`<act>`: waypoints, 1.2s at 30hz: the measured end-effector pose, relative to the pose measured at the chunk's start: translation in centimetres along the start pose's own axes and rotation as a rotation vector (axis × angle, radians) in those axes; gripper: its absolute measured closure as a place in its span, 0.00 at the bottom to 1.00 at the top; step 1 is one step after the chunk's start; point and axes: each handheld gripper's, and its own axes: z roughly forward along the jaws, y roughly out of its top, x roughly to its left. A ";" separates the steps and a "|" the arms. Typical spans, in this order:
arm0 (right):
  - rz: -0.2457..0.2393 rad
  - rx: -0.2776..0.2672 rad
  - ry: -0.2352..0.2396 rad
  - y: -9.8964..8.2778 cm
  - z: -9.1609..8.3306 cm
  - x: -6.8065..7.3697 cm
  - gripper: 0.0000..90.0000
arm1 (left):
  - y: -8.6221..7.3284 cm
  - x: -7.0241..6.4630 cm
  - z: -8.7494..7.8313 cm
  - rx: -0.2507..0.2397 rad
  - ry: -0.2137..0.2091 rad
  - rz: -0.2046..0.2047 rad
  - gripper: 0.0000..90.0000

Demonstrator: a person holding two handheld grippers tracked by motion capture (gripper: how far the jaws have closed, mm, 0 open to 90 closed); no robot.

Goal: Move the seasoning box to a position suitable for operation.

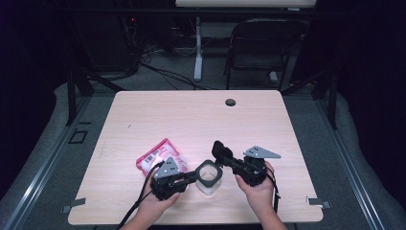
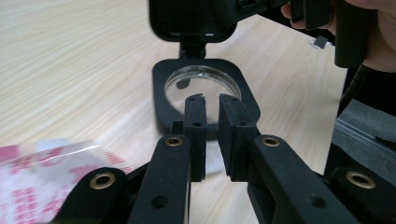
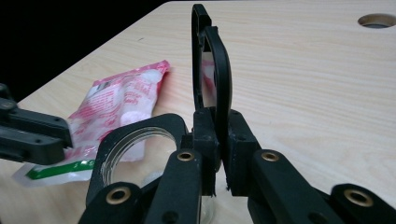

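Opening of a hinged container near the front edge of a pale wood-grain table (image 1: 191,115). A clear round jar with a square black plastic collar (image 1: 209,173) stands between the two hands, and its hinged black flip lid (image 1: 221,151) is swung up to stand roughly upright behind the mouth. The right gripper (image 3: 217,140) pinches the lower edge of this lid, just above the hinge, its jaws pressed together on the thin panel. The left gripper (image 2: 212,101) meets the jar from the other side; its jaws stand a narrow gap apart at the near rim of the collar, and whether they grip that rim or merely rest against it cannot be told. A pink and white printed plastic pouch (image 1: 158,157) lies flat on the table just beside the left gripper. The step in hand appears to be holding the lid back with the mouth exposed, probably in readiness for filling. The next move would call for the right gripper to free the lid without letting it fall shut, and for the jar to stay steadied while the pouch is fetched.
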 end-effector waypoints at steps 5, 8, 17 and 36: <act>-0.013 -0.014 0.009 0.6 0.6 -1.1 0.89 | -0.6 1.1 -1.2 0.002 0.028 -0.012 0.83; -0.008 -0.015 0.005 0.8 0.8 -1.4 0.89 | -1.1 1.6 -1.9 0.025 0.049 -0.001 0.78; 0.000 -0.031 -0.005 0.6 0.1 -1.3 0.78 | -3.3 3.7 -4.5 0.007 0.095 -0.024 0.67; -0.038 -0.045 0.024 -1.5 -3.5 1.4 0.74 | -7.2 4.3 -6.5 0.070 0.185 0.038 0.51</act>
